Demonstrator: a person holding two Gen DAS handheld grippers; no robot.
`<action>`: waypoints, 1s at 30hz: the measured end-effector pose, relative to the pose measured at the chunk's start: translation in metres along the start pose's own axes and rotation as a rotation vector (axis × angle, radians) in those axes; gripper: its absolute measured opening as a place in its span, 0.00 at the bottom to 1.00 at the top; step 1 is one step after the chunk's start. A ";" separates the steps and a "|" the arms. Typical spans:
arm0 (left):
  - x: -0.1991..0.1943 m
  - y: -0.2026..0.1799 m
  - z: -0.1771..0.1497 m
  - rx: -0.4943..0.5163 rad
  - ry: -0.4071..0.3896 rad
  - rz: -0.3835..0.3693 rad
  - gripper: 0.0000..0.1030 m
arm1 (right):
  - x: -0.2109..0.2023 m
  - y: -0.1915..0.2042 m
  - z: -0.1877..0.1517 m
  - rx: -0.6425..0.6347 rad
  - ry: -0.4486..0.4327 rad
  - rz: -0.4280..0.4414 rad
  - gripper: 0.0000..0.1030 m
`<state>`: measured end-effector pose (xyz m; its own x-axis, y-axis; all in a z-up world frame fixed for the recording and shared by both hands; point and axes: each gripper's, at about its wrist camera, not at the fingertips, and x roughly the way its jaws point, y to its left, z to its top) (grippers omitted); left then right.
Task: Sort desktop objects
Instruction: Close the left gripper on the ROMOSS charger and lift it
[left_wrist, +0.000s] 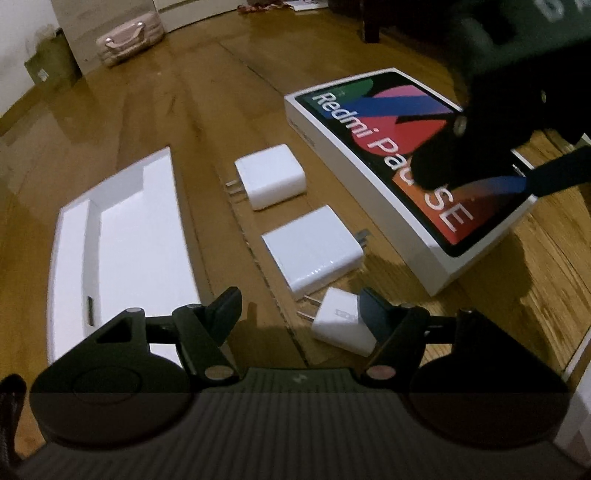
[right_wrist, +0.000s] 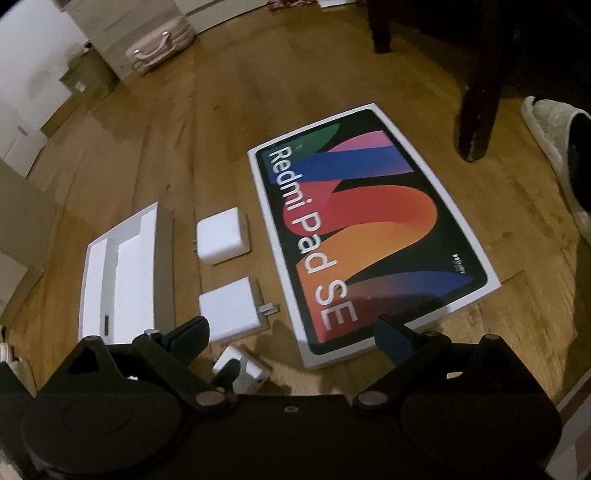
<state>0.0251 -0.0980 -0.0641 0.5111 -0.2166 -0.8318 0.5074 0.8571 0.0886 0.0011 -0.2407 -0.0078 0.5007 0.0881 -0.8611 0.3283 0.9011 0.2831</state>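
Three white chargers lie in a row on the wooden floor: a far one (left_wrist: 271, 176) (right_wrist: 222, 236), a middle one (left_wrist: 314, 253) (right_wrist: 232, 313), and a small near one (left_wrist: 345, 325) (right_wrist: 243, 367). A white tray (left_wrist: 122, 236) (right_wrist: 122, 273) lies to their left, a Redmi Pad SE box (left_wrist: 406, 173) (right_wrist: 369, 236) to their right. My left gripper (left_wrist: 301, 308) is open, its right finger (left_wrist: 373, 310) next to the small charger. My right gripper (right_wrist: 291, 332) is open above the box's near edge; in the left wrist view (left_wrist: 480, 140) it hangs over the box.
Dark furniture legs (right_wrist: 476, 110) stand behind the box. A slipper (right_wrist: 554, 129) lies at the right. A pink bag (left_wrist: 129, 37) (right_wrist: 159, 48) sits by the far wall. A cardboard piece (right_wrist: 22, 206) stands at the left.
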 end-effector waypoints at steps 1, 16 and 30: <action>0.001 0.000 -0.001 -0.003 -0.002 -0.006 0.68 | 0.000 -0.002 0.001 0.010 -0.005 -0.006 0.96; 0.001 0.001 -0.012 0.016 -0.071 -0.105 0.54 | 0.000 -0.005 0.001 0.035 -0.008 -0.020 0.96; 0.002 0.004 -0.020 -0.009 -0.078 -0.166 0.53 | -0.002 -0.005 0.000 0.033 -0.018 -0.036 0.96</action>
<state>0.0145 -0.0858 -0.0760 0.4735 -0.3905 -0.7895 0.5832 0.8107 -0.0512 -0.0013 -0.2452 -0.0069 0.5022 0.0481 -0.8634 0.3722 0.8892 0.2660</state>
